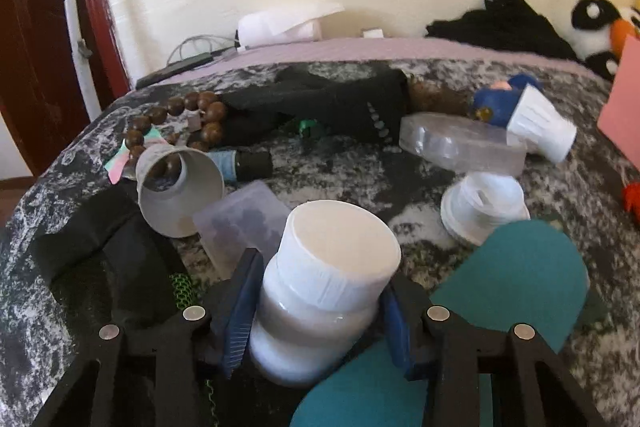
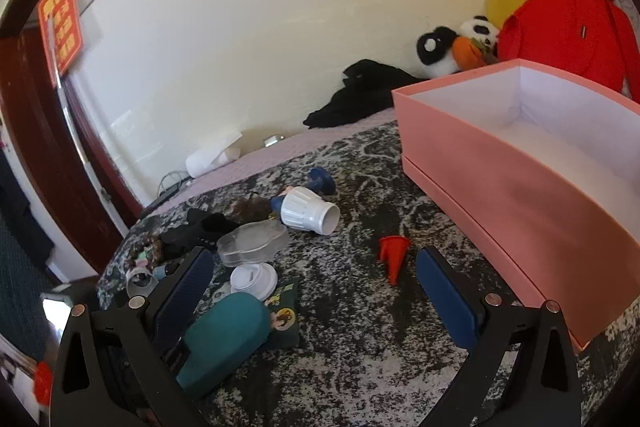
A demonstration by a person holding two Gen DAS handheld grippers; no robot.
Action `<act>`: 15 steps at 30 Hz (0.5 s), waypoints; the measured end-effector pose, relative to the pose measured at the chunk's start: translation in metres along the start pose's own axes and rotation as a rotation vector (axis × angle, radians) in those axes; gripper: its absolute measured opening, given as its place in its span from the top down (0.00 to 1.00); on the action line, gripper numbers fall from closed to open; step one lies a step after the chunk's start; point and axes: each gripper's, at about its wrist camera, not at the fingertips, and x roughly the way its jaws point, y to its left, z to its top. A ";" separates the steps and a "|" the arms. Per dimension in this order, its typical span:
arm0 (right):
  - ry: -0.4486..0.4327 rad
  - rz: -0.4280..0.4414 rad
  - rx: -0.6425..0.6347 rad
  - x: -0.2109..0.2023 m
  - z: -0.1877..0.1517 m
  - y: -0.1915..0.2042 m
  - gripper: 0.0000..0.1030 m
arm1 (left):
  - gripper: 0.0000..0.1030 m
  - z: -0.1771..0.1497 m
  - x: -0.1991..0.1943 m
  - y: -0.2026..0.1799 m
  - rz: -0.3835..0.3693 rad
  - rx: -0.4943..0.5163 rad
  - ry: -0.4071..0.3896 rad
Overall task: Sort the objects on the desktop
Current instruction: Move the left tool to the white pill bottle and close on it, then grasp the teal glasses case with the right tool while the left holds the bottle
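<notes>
My left gripper point(image 1: 316, 311) is shut on a white capped bottle point(image 1: 328, 287), its blue pads against the bottle's sides, just above the dark patterned cloth point(image 1: 328, 171). A teal case point(image 1: 516, 279) lies to its right; it also shows in the right wrist view point(image 2: 224, 335). My right gripper point(image 2: 316, 287) is open and empty, low over the cloth. A small red cone point(image 2: 394, 255) lies between its fingertips, further ahead. An open pink box point(image 2: 500, 187) stands to the right.
On the cloth lie a white ribbed cup point(image 2: 308, 215), a clear plastic case point(image 2: 252, 241), a white lid point(image 2: 254, 279), a grey cup point(image 1: 176, 191), brown beads point(image 1: 176, 123), a black glove point(image 1: 320, 107) and a blue figure point(image 1: 500, 99). A panda toy point(image 2: 452, 47) and red bag point(image 2: 568, 27) sit behind.
</notes>
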 end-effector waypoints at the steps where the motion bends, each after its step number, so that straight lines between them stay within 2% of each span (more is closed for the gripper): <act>1: -0.004 0.001 -0.001 0.000 0.000 0.001 0.00 | 0.55 0.001 -0.003 0.001 -0.008 -0.010 0.004; 6: 0.021 0.032 0.009 0.009 0.000 0.002 0.00 | 0.55 0.007 -0.033 0.008 -0.010 0.009 -0.055; 8: 0.069 0.071 0.003 0.017 -0.003 0.007 0.00 | 0.55 0.006 -0.043 0.016 -0.003 0.007 -0.069; 11: 0.215 0.182 0.015 0.038 -0.015 0.018 0.00 | 0.55 0.003 -0.052 0.030 0.021 -0.004 -0.070; 15: 0.470 0.348 0.110 0.068 -0.039 0.031 0.00 | 0.55 0.001 -0.062 0.054 0.048 -0.042 -0.075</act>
